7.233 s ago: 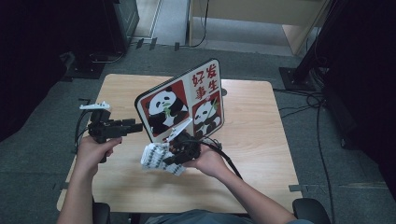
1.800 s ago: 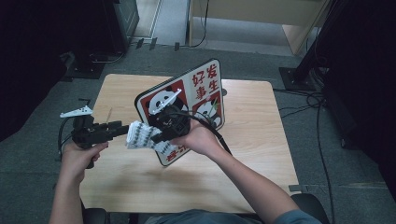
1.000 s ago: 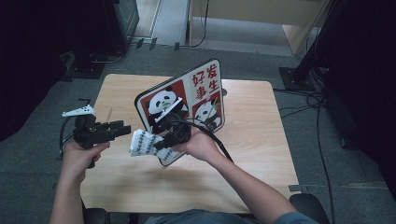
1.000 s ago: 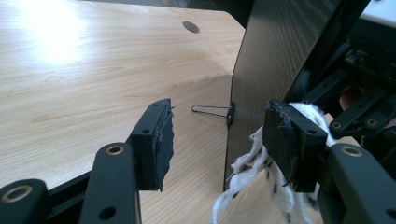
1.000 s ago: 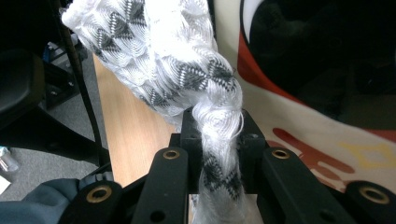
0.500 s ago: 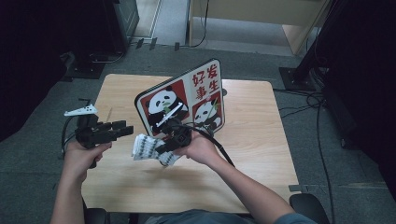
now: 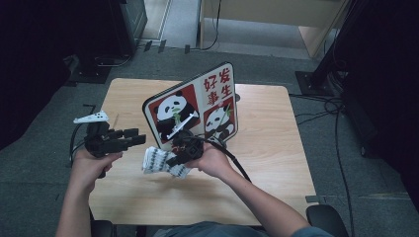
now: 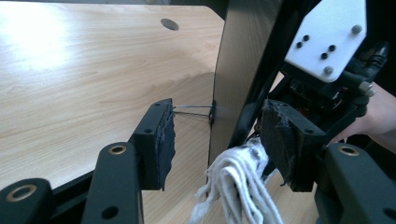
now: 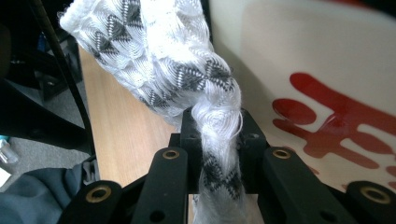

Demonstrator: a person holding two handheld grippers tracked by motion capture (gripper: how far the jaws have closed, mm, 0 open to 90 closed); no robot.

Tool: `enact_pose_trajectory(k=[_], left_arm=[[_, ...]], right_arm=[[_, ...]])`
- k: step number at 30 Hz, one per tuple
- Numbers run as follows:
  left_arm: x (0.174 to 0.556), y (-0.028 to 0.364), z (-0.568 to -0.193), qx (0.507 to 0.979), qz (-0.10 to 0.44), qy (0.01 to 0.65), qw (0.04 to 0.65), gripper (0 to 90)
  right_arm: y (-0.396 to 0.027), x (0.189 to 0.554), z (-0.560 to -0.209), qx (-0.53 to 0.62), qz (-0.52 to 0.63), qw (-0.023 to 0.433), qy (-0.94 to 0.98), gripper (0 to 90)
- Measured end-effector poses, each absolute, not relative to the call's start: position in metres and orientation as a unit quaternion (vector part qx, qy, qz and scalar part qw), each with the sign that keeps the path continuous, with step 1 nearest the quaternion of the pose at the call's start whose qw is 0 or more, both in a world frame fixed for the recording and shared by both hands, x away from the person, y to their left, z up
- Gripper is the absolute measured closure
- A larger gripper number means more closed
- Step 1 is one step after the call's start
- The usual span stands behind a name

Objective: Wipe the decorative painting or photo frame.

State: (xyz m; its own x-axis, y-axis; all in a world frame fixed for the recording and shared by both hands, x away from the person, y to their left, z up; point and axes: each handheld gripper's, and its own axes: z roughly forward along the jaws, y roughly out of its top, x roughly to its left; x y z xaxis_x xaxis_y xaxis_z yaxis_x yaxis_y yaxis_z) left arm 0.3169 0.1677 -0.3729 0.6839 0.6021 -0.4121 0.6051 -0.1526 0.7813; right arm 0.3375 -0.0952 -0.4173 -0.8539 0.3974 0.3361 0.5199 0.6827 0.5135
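In the high view, the right gripper (image 7: 174, 159) sits at the centre of the frame, just below the lower edge of the panda sign (image 7: 195, 109), and it is clamped tight on a white cloth with a grey zigzag pattern (image 7: 159, 162). The cloth hangs out toward the left of that gripper in a bunched fold, over the light wooden desk (image 7: 267, 143); whether its lowest part touches the wood cannot be told from above. The right gripper view shows the grip closely: the cloth (image 9: 187, 79) is twisted into a thick strand that runs down between the two black jaws of the right gripper (image 9: 217, 135), which pinch it at the narrowest part, while the loose end fans out toward the upper left of the frame. Behind it, filling the right side of that view, is the sign's white face with red strokes (image 9: 336, 112).

The left gripper (image 7: 134, 139) is at the left of the high view, held level above the desk's left part, its tips pointing toward the cloth and near it but apart from it. Its jaws stand wide (they have just closed a little). In the left gripper view, the left gripper (image 8: 217, 135) frames the dark back edge of the sign (image 8: 238, 70), and the white folds of the cloth (image 8: 238, 182) hang in the lower centre, just beside the right-hand pad, with a clear gap to the left-hand one; neither pad presses on it. The other gripper (image 8: 327, 74), with its pale plate, fills the upper right of that frame.
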Motion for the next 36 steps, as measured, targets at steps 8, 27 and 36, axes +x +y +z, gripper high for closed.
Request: enact_pose_trajectory(k=[8,27,36], left_arm=[[0.317,0.161,-0.374,0.761,-0.012,0.387,0.521,44.6],[0.319,0.142,-0.380,0.766,-0.022,0.376,0.521,51.1],[0.322,0.135,-0.381,0.766,-0.028,0.378,0.520,61.3]], right_arm=[[-0.096,0.336,-0.427,-0.242,-0.305,0.096,-0.916,78.9],[-0.104,0.333,-0.458,-0.230,-0.298,0.096,-0.922,78.8],[-0.110,0.333,-0.468,-0.237,-0.294,0.105,-0.920,78.9]])
